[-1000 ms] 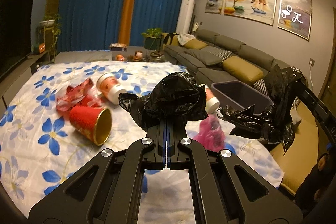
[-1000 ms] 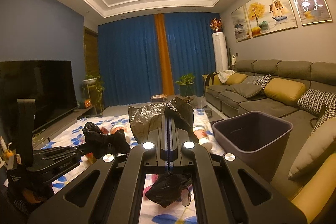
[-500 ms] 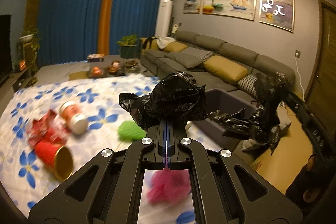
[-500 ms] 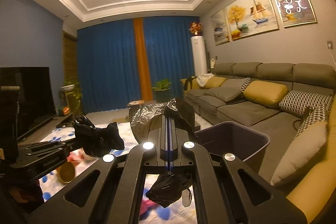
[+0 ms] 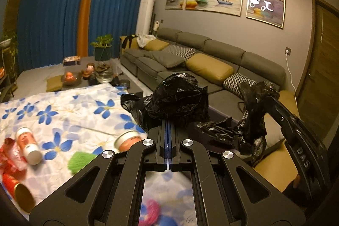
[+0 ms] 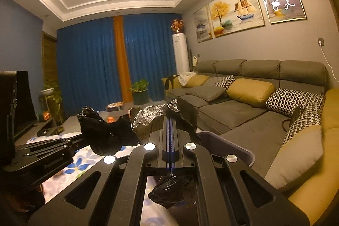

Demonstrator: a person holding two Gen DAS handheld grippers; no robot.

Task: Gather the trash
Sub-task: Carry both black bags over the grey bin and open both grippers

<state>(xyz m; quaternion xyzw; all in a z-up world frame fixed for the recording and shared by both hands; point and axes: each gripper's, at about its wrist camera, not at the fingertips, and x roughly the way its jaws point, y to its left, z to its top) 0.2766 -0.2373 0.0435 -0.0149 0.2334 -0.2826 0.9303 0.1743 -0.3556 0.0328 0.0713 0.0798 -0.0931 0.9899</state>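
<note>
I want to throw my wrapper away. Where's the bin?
In the right wrist view the bin sits low and right of centre, just behind the right gripper, beside the sofa, partly hidden by the bag.

Bag [image 5: 178, 96] hides the left gripper's [image 5: 168, 123] fingertips and most of the bin [image 6: 233, 146]. Pink wad [image 5: 149, 212], green wad [image 5: 79, 161] and cups [image 5: 27, 142] are blurred; the red cup [image 5: 18, 192] is cut by the frame edge.
</note>
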